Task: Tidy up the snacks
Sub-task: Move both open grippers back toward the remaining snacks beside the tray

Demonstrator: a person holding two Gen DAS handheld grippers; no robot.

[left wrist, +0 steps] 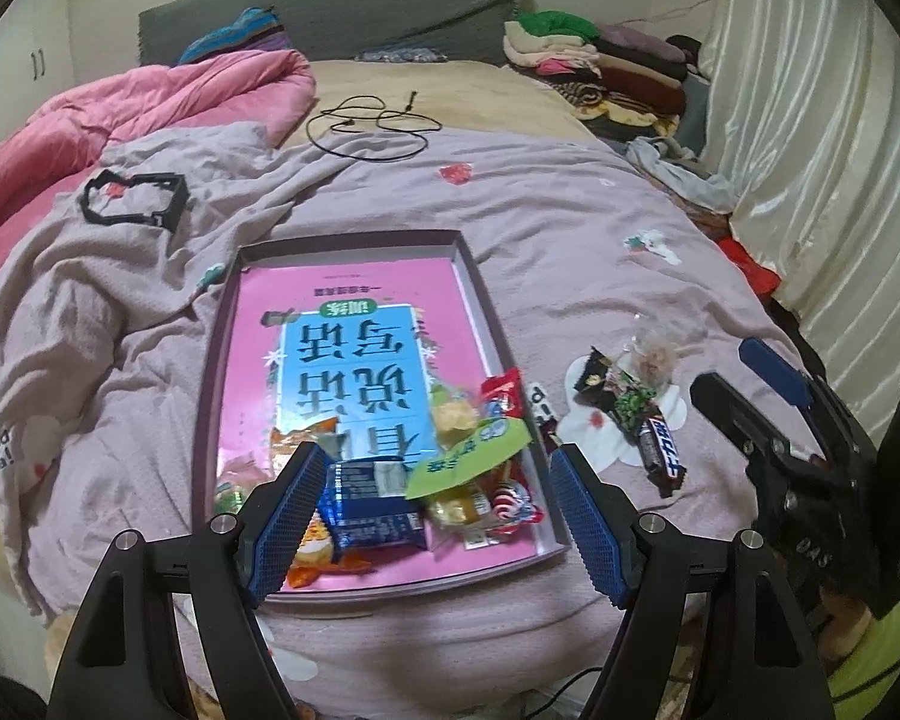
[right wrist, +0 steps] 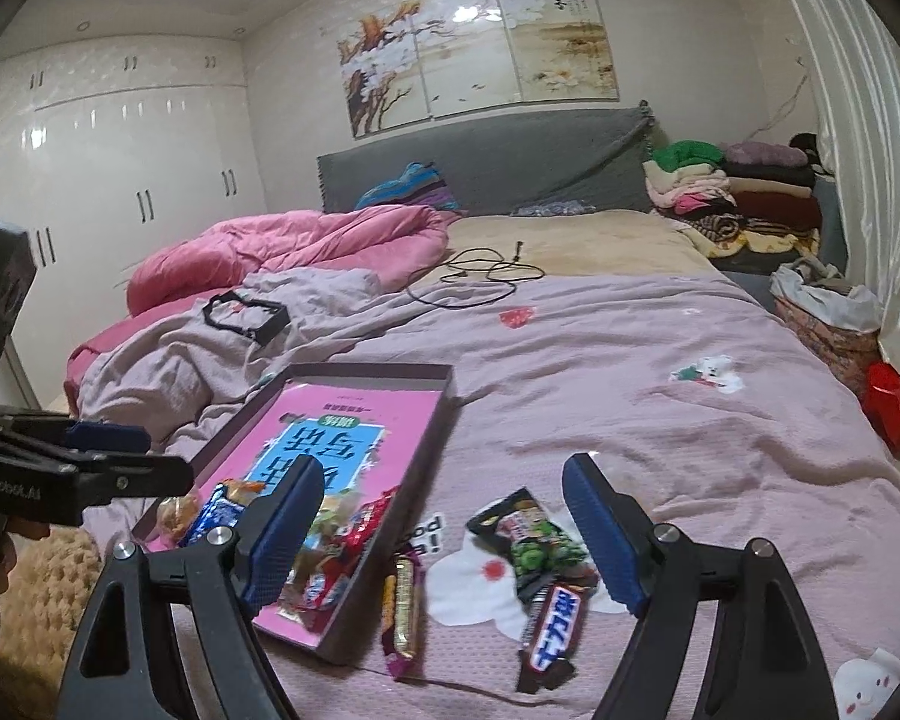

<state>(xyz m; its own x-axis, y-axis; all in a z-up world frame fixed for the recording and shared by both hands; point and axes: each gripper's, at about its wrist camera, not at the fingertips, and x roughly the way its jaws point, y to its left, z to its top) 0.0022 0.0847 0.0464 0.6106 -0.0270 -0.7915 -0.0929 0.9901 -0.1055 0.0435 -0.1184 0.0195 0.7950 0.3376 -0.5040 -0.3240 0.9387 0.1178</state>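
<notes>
Shallow tray (left wrist: 485, 324) on a lilac bedspread (left wrist: 570, 210), snacks (left wrist: 450, 468) piled at its near end. Left gripper (left wrist: 435, 516) hovers above that pile, fingers spread, empty. Right gripper (right wrist: 444, 534), also spread and empty, above loose bars (right wrist: 549, 624) lying beside the tray.

Lighting: even, moderately dim indoor light with a cool cast, shadows soft and faint; glare streaks on the wardrobe (right wrist: 120, 180) at upper left of the right view and sheen on the curtain (left wrist: 810, 138) at the right edge of the left view. Quality: strong fisheye bending, black vignette in all corners, slight softness and grain toward the edges.
</notes>
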